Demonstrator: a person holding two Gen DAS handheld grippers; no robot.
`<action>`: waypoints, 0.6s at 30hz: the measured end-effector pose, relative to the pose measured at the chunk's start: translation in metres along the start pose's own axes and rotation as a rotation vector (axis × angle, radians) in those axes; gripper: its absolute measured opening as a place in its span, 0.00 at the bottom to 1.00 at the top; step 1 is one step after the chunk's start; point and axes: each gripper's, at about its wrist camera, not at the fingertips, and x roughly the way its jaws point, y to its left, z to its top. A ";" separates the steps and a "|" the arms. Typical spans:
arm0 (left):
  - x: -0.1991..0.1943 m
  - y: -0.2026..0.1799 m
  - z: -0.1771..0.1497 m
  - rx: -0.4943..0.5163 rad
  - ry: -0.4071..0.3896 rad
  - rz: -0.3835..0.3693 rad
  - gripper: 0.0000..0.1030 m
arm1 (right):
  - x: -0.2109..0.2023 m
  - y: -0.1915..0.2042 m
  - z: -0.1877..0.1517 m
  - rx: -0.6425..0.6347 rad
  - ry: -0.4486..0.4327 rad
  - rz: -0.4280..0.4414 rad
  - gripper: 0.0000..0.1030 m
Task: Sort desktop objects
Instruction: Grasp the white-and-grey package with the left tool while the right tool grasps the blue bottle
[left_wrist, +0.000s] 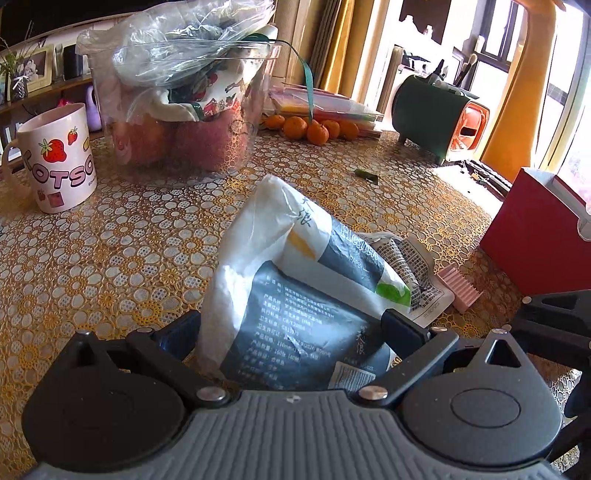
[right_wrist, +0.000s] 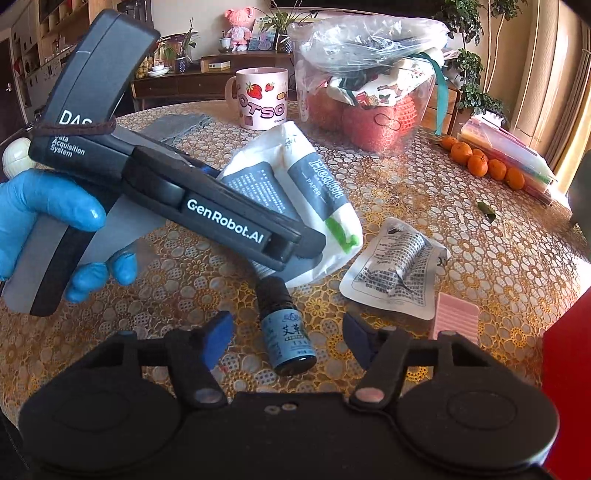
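Observation:
My left gripper (left_wrist: 291, 328) is shut on a white and grey tissue pack (left_wrist: 295, 266), which sticks up between its fingers. The right wrist view shows that gripper (right_wrist: 295, 240) clamped on the pack (right_wrist: 295, 177), held by a blue-gloved hand. My right gripper (right_wrist: 286, 332) is open, its fingers either side of a small dark bottle (right_wrist: 288, 328) with a blue label lying on the table. A printed foil sachet (right_wrist: 395, 266) and a pink ridged piece (right_wrist: 456, 314) lie just to the right.
A strawberry mug (right_wrist: 262, 98), a clear tub of bagged goods (right_wrist: 369, 85), several oranges (right_wrist: 480, 162) and a book stack (right_wrist: 506, 147) stand at the back. A red box (left_wrist: 535, 236) is at the right, a green holder (left_wrist: 436, 114) behind it.

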 end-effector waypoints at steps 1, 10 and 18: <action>0.001 -0.002 -0.001 0.003 0.001 0.000 1.00 | 0.001 0.000 0.000 0.001 0.002 -0.002 0.60; -0.004 -0.009 -0.003 -0.002 -0.030 0.004 0.85 | 0.002 0.000 -0.004 0.005 -0.003 0.002 0.51; -0.014 -0.009 0.002 -0.091 -0.048 -0.020 0.55 | -0.001 -0.001 -0.005 0.015 -0.009 0.003 0.35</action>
